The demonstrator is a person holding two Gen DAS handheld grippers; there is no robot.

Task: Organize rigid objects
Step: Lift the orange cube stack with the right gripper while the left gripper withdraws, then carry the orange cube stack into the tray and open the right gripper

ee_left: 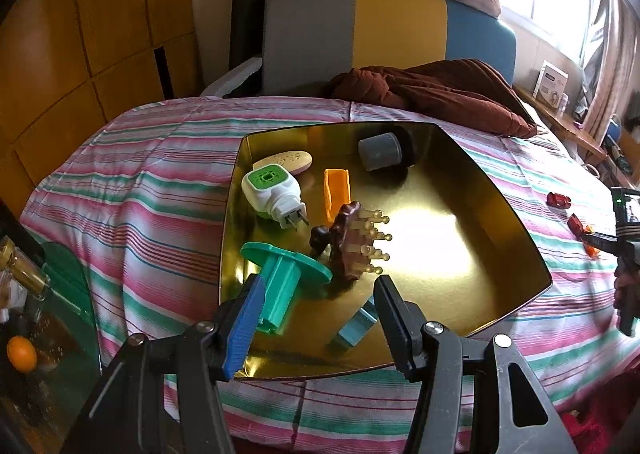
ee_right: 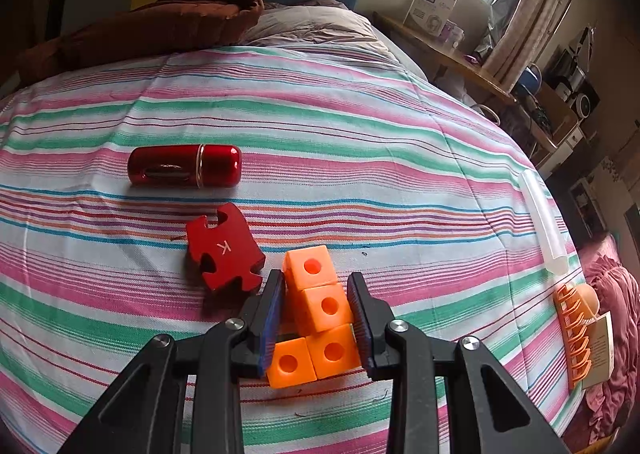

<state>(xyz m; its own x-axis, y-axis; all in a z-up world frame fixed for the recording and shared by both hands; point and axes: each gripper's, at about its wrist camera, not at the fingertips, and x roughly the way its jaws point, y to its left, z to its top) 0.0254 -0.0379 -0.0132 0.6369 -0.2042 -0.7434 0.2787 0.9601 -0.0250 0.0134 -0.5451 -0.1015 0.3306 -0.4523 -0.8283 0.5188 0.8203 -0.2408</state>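
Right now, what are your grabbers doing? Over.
Right gripper shut on orange blocks. Left gripper open over gold tray, empty. Red K piece close beside blocks.

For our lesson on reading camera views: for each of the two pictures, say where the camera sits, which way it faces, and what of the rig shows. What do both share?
Left wrist: on the left gripper, angled down at the gold tray; its open fingers show.
Right wrist: on the right gripper, angled down at the orange blocks it grips.
Shared: striped bedcover, brown blanket.
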